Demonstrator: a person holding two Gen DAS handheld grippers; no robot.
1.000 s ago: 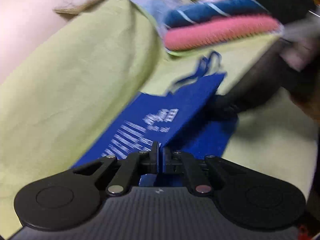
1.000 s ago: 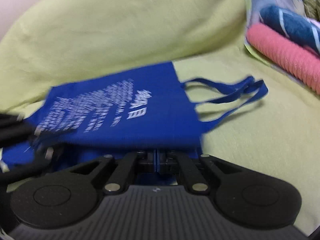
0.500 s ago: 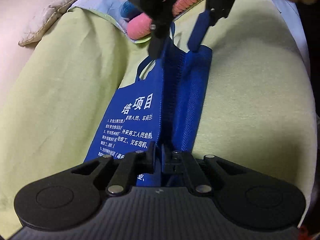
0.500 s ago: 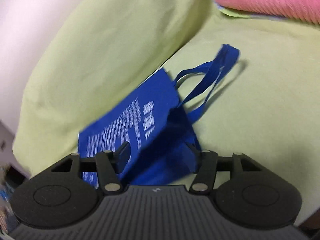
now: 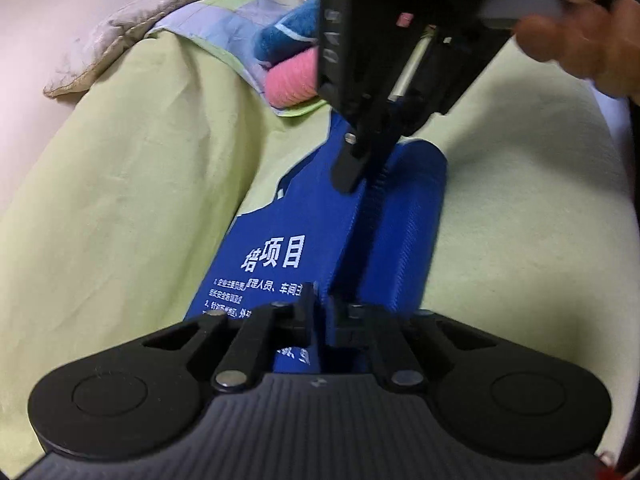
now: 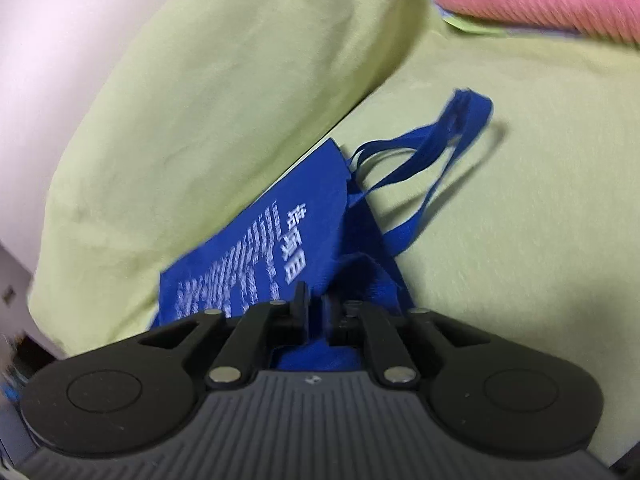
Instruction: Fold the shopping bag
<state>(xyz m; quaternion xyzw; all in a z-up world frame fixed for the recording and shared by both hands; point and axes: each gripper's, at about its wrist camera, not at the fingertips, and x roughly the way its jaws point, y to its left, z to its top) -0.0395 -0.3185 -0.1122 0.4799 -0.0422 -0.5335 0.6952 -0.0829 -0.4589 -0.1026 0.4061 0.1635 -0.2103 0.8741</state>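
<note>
A: Nearest the lens, the left gripper (image 5: 326, 312) is closed tight on a raised ridge of the blue shopping bag (image 5: 272, 264), the cloth pinched between its 2 fingers.

B: And the other claw?

A: The right gripper (image 6: 316, 312) is likewise clamped on the bag (image 6: 256, 256), farther along the same ridge; from the left view it (image 5: 360, 168) bites the crease near the top end, a hand (image 5: 580, 36) behind it.

B: Where does the bag sit?

A: On a green sheet (image 5: 120, 200), stretched between the 2 grippers, the printed panel falling to 1 side and a plain panel curling to the other. Its handles (image 6: 436, 152) trail loose on the sheet beyond.

B: How will it handle?

A: Light and limp, probably non-woven cloth: it holds a crease but sags wherever unsupported. Grips at the 2 ends of the fold line look right; the loose handles may flop out of the fold.

B: Beyond that?

A: A pink towel (image 5: 296, 80) and a blue one (image 5: 288, 36) are stacked at the far edge.
</note>
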